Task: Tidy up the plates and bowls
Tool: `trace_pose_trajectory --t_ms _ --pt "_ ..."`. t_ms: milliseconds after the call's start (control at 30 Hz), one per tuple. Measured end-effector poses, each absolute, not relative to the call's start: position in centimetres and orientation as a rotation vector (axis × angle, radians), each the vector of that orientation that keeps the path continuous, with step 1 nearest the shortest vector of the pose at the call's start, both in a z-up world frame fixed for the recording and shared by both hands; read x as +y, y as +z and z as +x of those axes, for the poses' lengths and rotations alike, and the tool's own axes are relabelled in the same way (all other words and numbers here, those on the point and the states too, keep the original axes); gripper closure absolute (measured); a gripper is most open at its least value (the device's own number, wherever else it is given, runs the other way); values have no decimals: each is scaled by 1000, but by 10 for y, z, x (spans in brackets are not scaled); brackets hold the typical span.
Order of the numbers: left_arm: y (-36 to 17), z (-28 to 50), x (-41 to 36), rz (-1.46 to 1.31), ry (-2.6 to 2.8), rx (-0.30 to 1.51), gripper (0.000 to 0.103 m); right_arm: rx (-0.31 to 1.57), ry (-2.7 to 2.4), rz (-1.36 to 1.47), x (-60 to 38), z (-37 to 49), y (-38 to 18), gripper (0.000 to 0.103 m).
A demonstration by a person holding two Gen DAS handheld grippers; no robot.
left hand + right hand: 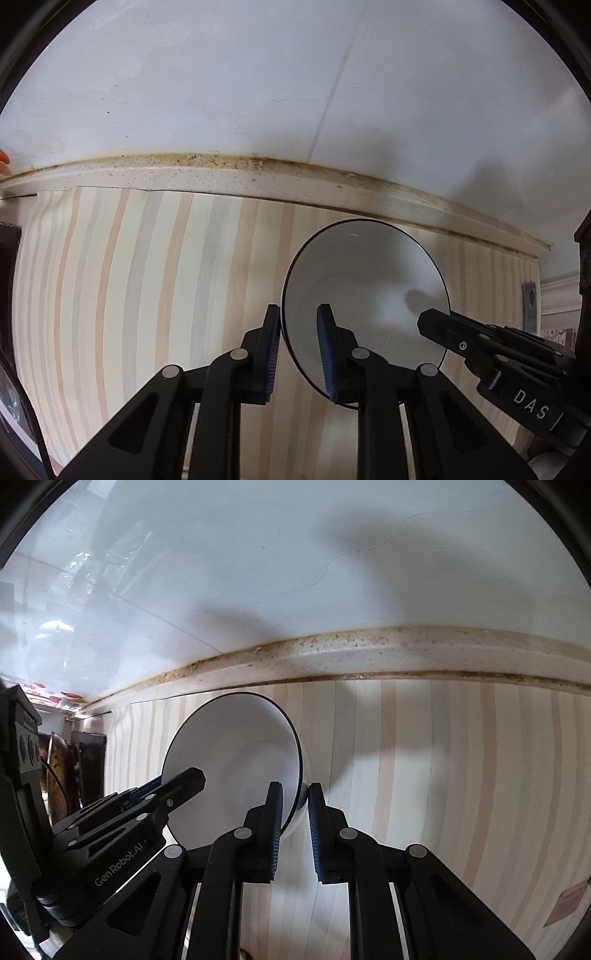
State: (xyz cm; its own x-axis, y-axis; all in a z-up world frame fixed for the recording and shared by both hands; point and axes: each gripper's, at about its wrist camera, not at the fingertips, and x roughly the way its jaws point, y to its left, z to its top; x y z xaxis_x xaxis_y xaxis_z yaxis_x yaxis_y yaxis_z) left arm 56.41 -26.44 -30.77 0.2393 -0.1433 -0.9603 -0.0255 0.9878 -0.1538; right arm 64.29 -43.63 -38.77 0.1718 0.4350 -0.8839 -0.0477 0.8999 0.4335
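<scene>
Left tongs, right tongs pinch opposite bowl rims.

Both grippers are matte black plastic with angular linkage arms and triangular cut-outs. The left gripper carries 2 fingers lined with ribbed blue pads, and round silver pivot pins mark its joints. The right gripper has the same blue ribbed pads and silver pins. White lettering reads "DAS" on one body and "GenRobot.AI" on the other, beside small screws.
</scene>
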Motion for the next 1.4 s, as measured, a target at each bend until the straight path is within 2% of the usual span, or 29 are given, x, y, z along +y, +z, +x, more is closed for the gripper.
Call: trace_pose_trajectory --t_ms 900,1133,1400 --pt "-217 419 -329 -37 -314 1234 85 1228 267 394 -520 457 -288 87" --pt "-217 378 -338 -21 -351 1242 85 1203 237 411 -541 397 -271 87" --pt "-236 344 -344 0 -367 1278 85 1220 213 420 -547 347 -283 87"
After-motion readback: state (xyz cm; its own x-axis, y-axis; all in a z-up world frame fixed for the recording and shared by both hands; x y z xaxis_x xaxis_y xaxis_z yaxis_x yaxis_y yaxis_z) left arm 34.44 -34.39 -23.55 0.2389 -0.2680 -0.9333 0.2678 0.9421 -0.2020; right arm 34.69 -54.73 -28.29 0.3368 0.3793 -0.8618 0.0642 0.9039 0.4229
